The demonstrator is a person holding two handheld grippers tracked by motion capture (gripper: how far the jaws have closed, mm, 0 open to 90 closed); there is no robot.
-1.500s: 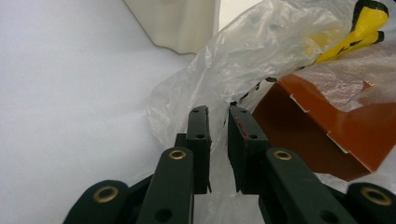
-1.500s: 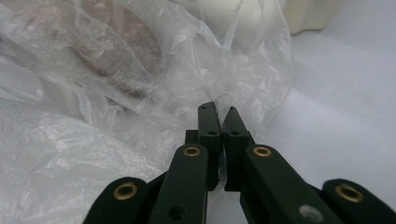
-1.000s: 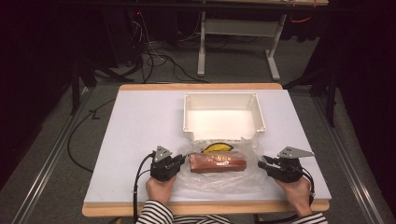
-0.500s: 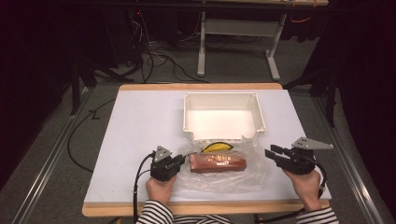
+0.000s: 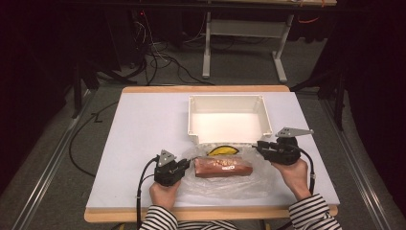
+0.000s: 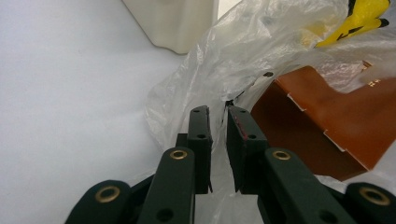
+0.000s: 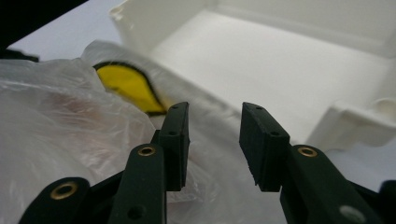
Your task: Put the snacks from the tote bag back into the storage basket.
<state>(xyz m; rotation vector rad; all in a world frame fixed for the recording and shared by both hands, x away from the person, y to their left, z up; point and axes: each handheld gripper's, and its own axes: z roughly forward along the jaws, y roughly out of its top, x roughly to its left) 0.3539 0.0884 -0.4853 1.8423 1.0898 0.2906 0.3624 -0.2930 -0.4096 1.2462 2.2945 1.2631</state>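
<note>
Left hand-held gripper (image 5: 184,164), lower centre-left, jaws nearly together pinching the bag (image 5: 225,184) film at its left edge; right hand-held gripper (image 5: 258,145), right of centre, jaws spread and just been opening, nothing pressed between them. To do this well: keep the left pinch firm, regrasp film only, clear of the yellow item (image 5: 224,150). Brown pack (image 5: 223,166) lies in the bag on the counter (image 5: 143,129) below the tray (image 5: 194,120), long axis left-right across the frame.

Thin crinkly clear plastic bag (image 5: 225,179), matt white plastic tray (image 5: 191,120).
</note>
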